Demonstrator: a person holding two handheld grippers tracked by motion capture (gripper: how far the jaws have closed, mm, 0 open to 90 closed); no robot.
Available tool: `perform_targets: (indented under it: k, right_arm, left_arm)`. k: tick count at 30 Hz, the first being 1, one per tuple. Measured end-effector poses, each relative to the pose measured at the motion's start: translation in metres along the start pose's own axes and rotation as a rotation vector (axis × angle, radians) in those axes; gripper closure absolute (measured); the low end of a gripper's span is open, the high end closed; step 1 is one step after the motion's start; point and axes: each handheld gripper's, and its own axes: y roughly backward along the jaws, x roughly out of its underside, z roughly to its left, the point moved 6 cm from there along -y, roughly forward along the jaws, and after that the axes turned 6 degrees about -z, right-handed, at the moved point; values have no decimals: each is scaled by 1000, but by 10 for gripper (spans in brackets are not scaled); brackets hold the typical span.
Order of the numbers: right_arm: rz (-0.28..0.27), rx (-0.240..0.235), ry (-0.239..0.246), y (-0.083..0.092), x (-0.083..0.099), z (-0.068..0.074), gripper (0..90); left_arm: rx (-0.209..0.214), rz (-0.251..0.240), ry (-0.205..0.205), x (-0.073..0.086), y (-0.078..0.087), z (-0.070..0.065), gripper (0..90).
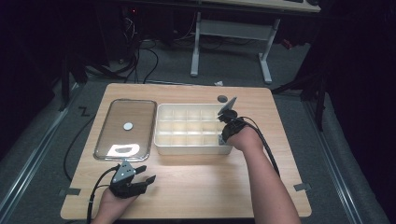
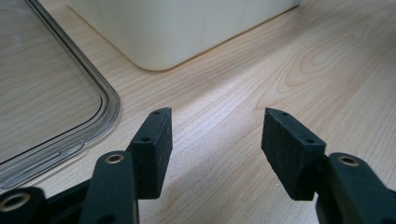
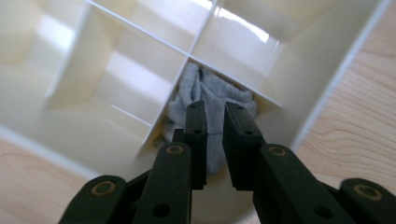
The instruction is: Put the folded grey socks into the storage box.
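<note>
A grey sock [image 3: 210, 88] lies bunched in a corner compartment of the cream divided tray [image 3: 116, 84]. My right gripper [image 3: 215, 105] points down into that compartment, its jaws a narrow gap apart, and the grey cloth shows through the gap just beyond the tips. In the high view the right gripper [image 1: 224, 133] hangs over the right end of the tray [image 1: 187, 150]. My left gripper [image 1: 147, 173] rests near the table's front left, wide open with nothing between its jaws. In its own view the left gripper [image 2: 215, 116] is over bare wood.
A clear plastic lid [image 1: 125, 128] lies flat to the left of the tray, with a small white disc [image 1: 128, 125] at its middle. The lid's rim [image 2: 105, 107] and a rounded tray corner [image 2: 187, 28] lie just ahead of the left gripper. The other compartments look bare.
</note>
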Motion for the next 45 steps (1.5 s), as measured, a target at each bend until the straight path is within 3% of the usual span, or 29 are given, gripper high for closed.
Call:
perform_targets:
  k: [6, 14, 21, 28, 31, 37, 39, 40, 43, 45]
  right_arm:
    - [-218, -9, 11, 33, 14, 3, 660]
    - [-453, -46, 28, 44, 55, 14, 584]
    - [-613, -100, 10, 38, 86, 24, 551]
    - [-795, -18, 5, 18, 121, 25, 529]
    - [-812, -40, -26, 2, 138, 28, 530]
    - [-831, -26, -43, -9, 170, 37, 512]
    - [-822, -3, -13, -6, 174, 36, 509]
    - [-828, -1, -22, -6, 176, 33, 509]
    - [-832, -36, -59, -8, 177, 31, 510]
    - [-823, -31, -31, -10, 176, 34, 510]
  left_arm:
    - [1, 0, -6, -1, 1, -1, 437]
    - [6, -6, -5, -2, 2, -2, 437]
    - [-21, -3, -5, -1, 1, -1, 438]
    - [-55, -23, -4, -2, 3, 1, 431]
    - [-80, -42, 3, -1, 7, 2, 426]
    - [-118, -69, 36, -1, 14, 6, 421]
    - [-123, -62, 41, 0, 15, 6, 419]
    - [-123, -55, 39, 0, 15, 6, 416]
    - [-123, -46, 17, 0, 15, 4, 416]
    - [-121, -47, 3, -2, 17, 3, 416]
